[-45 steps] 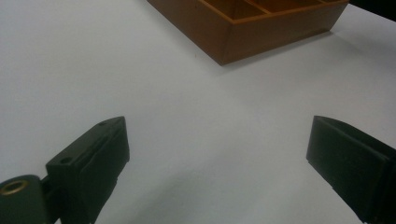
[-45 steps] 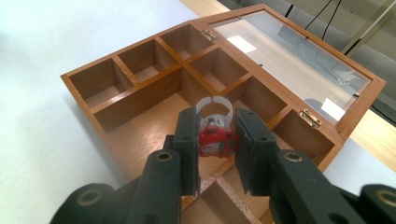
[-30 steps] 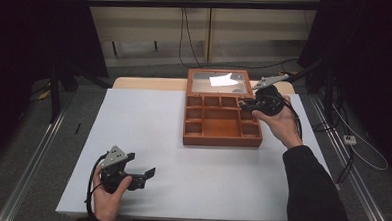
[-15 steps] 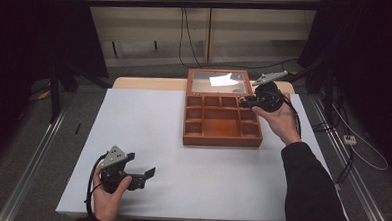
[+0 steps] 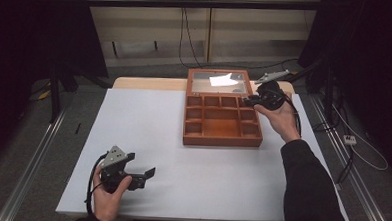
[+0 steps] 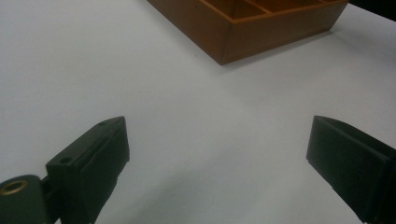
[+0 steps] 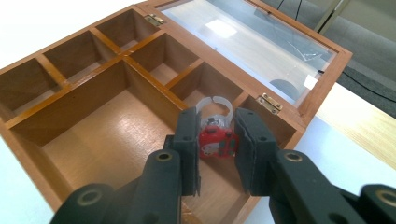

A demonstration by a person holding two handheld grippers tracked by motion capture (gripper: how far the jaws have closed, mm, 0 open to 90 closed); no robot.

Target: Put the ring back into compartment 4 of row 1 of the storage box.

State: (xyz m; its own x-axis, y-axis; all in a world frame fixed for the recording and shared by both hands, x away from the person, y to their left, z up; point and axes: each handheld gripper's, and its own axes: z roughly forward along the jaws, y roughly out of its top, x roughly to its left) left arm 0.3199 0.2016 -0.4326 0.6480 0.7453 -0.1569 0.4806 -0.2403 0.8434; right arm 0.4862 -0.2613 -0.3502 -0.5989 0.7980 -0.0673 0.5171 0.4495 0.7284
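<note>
**Right gripper holding a small red object over the open wooden box**

The right gripper (image 7: 214,140) has its two black fingers (image 7: 189,140) closed on a small red-and-silver object with a clear plastic loop (image 7: 215,136), which sits pinched between the pads. Directly beyond the fingers lies the far right corner compartment of the shallow brown wooden box with dividers (image 7: 70,154); the large central compartment is below and to the left of the fingers in the right gripper view. The box's glass-paned lid (image 7: 261,46) stands open behind the fingertips, hinged on brass fittings. In the high view the right gripper (image 5: 254,99) is at the box's far right corner, beside the lid.

Compared with the frames one second and half a second earlier, the right hand (image 5: 279,116) has shifted only slightly along the box's right edge towards the lid; the grip on the red object is unchanged.

The left gripper (image 5: 148,174) rests in the left hand on the white counter (image 5: 148,118), well apart from the box. Its fingers (image 6: 93,163) stand wide open with nothing between them, only bare counter; the near corner of the box (image 6: 224,51) lies far ahead of them. This hand is in the same place as in both earlier frames.
</note>
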